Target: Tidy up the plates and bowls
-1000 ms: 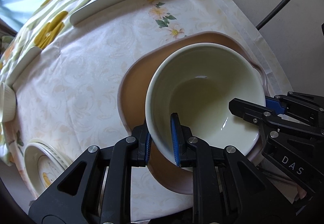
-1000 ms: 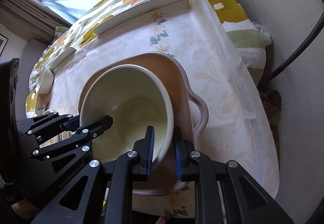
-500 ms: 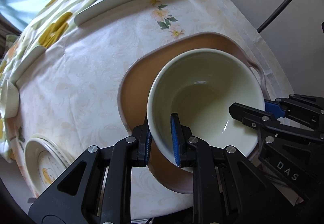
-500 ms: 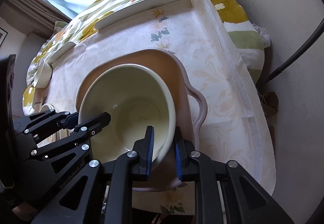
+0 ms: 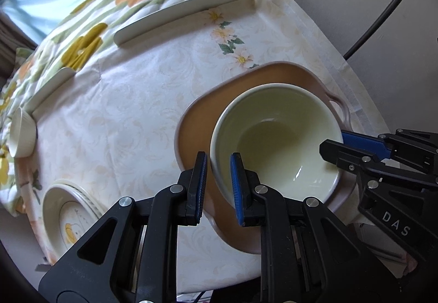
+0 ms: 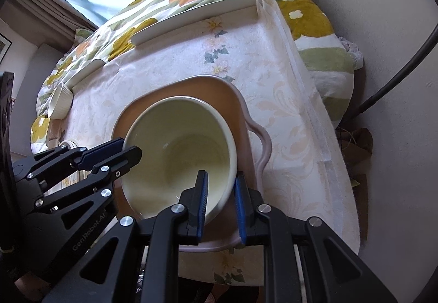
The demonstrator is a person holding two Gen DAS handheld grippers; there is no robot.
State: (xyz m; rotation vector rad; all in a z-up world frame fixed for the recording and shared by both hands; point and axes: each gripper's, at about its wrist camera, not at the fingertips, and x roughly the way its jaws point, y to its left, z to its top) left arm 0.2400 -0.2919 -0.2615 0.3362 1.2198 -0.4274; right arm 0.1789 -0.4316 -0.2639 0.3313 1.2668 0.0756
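Floral tablecloth (image 5: 131,100); glossy cream bowl (image 5: 276,138), empty.

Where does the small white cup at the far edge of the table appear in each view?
Left wrist view: the small white cup is at the far left edge, at mid height.
Right wrist view: it is at the left, above the left tongs.
Shared landmark: the brown tray under the big bowl.

Table (image 5: 137,116) draped in pale floral cloth. Resting directly on it: brown handled tray (image 5: 199,125) near the right edge, small white ramekin (image 5: 22,136) at far left, stacked patterned plates (image 5: 68,223) at the near-left corner.
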